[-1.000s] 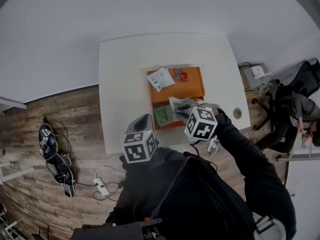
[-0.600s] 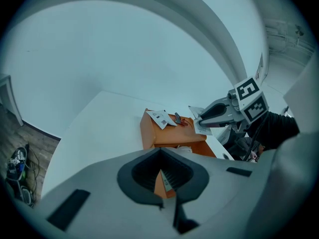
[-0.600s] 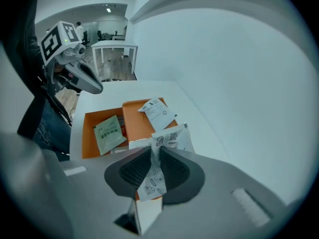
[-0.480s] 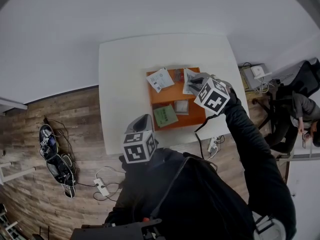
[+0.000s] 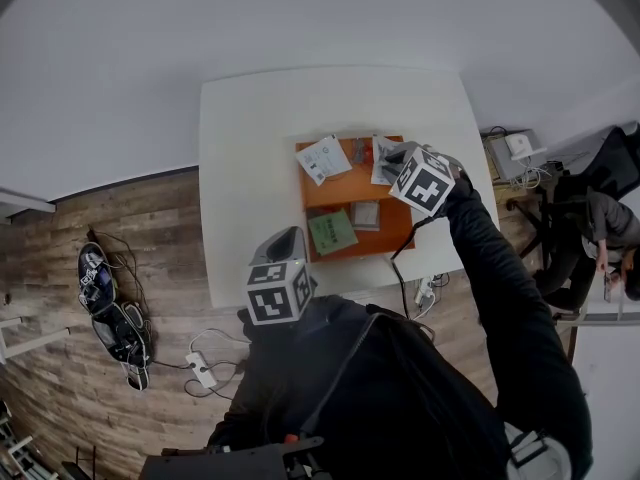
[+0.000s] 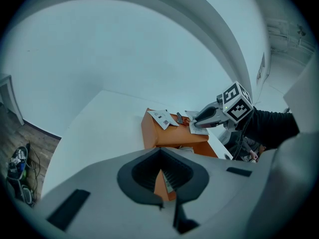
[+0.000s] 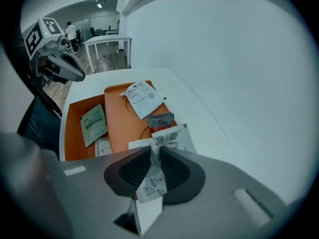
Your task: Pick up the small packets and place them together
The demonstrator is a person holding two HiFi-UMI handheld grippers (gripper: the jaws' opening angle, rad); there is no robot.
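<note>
An orange tray (image 5: 345, 190) sits on the white table (image 5: 250, 168). My right gripper (image 5: 388, 155) is over the tray's far right corner. Its jaws are opening, and a white printed packet (image 7: 168, 139) is still pinched between the pads. Just beyond lie a grey-and-red packet (image 7: 160, 119) and a white paper packet (image 7: 143, 97). A green packet (image 5: 331, 232) and a small pale packet (image 5: 365, 214) lie in the tray's near part. My left gripper (image 5: 285, 238) hangs at the table's near edge, shut and holding nothing.
Beside the table, the wooden floor holds a power strip (image 5: 200, 373), cables and shoes (image 5: 110, 318). A small round object (image 5: 474, 226) sits near the table's right edge. A seated person (image 5: 600, 228) is at the far right.
My right gripper carried the white packet from over the tray's near part to its far right corner, uncovering the small pale packet. The left gripper has stayed put.
</note>
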